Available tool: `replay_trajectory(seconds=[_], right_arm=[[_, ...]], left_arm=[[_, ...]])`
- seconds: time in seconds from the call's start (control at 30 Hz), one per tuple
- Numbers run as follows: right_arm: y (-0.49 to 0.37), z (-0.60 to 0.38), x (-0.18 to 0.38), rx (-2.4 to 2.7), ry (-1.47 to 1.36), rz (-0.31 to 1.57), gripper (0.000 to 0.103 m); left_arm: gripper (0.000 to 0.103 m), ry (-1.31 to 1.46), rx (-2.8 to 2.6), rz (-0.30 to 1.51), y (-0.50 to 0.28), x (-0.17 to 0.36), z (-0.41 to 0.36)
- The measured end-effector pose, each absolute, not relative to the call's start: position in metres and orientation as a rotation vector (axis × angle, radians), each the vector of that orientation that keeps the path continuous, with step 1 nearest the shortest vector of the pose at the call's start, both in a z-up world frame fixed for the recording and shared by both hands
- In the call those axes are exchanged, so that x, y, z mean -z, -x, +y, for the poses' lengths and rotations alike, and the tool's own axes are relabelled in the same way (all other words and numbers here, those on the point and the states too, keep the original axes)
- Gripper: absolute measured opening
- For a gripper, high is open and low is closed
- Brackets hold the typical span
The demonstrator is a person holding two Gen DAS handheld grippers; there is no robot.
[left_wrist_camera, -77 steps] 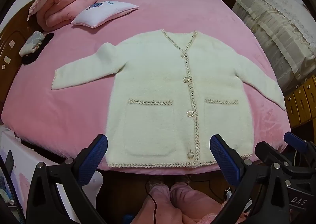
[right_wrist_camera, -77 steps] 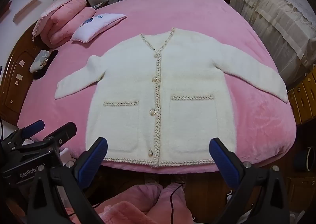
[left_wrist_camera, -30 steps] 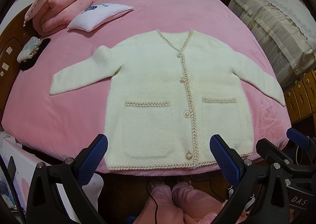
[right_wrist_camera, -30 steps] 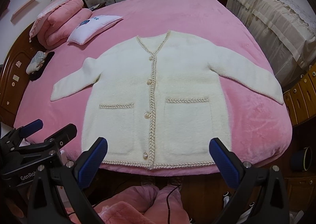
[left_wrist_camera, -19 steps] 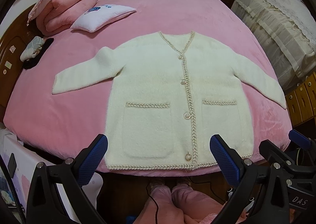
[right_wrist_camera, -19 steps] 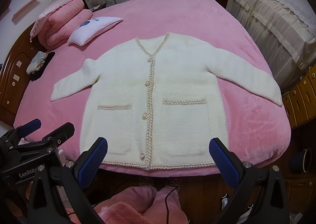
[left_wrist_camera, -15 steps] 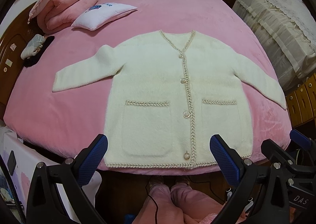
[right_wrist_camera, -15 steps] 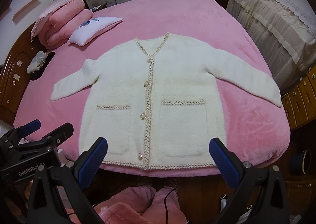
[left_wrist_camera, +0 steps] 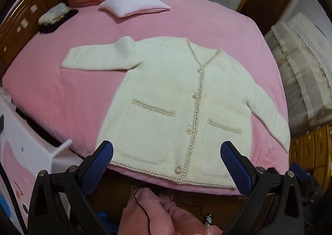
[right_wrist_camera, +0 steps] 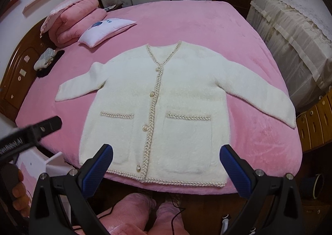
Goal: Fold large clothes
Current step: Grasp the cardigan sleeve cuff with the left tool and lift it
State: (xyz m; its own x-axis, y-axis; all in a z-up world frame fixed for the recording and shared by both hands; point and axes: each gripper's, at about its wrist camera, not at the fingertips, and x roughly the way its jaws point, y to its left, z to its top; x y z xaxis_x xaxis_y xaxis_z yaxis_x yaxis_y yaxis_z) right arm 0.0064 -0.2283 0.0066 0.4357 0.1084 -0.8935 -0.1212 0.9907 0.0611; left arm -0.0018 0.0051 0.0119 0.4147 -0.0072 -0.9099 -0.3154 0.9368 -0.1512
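The cream cardigan (right_wrist_camera: 157, 110) lies flat and face up on the pink bed cover (right_wrist_camera: 186, 27), spread out and unfolded. Its front is buttoned, with four buttons along a braided placket, and braided trim runs around the V-neck, both pocket tops and the hem. Both sleeves are extended outward and angled down toward the near side. The hem lies along the near edge of the bed; the far sleeve cuff reaches close to the right edge of the cover.

In the left wrist view the same cardigan (left_wrist_camera: 182, 106) appears tilted, with its hem close in front of the left gripper (left_wrist_camera: 166, 164). That gripper is released, its blue-padded fingers (left_wrist_camera: 97, 164) spread wide and holding nothing, apart from the fabric. The right gripper (right_wrist_camera: 166, 164) is likewise released, with wide-spread fingers (right_wrist_camera: 234, 170) clear of the garment and level with the hem. The left gripper's body shows at the left edge of the right wrist view, held in a hand.

At the head of the bed lie a folded pink quilt (right_wrist_camera: 76, 21) and, just beside it, a white pillow (right_wrist_camera: 105, 29) with a blue print. A small grey and black bundle (right_wrist_camera: 46, 60) sits near the wooden headboard (right_wrist_camera: 18, 69). A cream-draped piece of furniture (right_wrist_camera: 290, 33) stands to the right of the bed.
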Motion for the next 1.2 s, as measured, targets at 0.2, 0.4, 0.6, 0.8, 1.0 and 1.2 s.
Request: replay_trajectory(seconds=[0.2, 0.4, 0.6, 0.8, 1.0, 1.2], right_arm=[[-0.014, -0.211, 0.015, -0.209, 0.063, 1.169, 0.103], [-0.033, -0.175, 0.024, -0.29, 0.119, 1.169, 0.103], [-0.052, -0.121, 0.051, -0.381, 0.196, 1.207, 0.103], [-0.069, -0.067, 0.092, -0.386, 0.284, 1.315, 0.103], [-0.092, -0.007, 0.135, -0.332, 0.313, 1.432, 0.103], [-0.122, 0.038, 0.158, -0.211, 0.241, 1.498, 0.103]], left_arm=[[0.102, 0.44, -0.288, 1.15, 0.027, 0.007, 0.035], [0.102, 0.601, -0.422, 1.176, 0.061, 0.032, 0.079], [0.102, 0.708, -0.5, 1.185, 0.079, 0.056, 0.127], [0.102, 0.745, -0.544, 1.278, 0.04, 0.094, 0.195], [0.102, 0.736, -0.628, 1.301, -0.047, 0.144, 0.304], [0.102, 0.792, -0.672, 1.249, -0.118, 0.188, 0.413]])
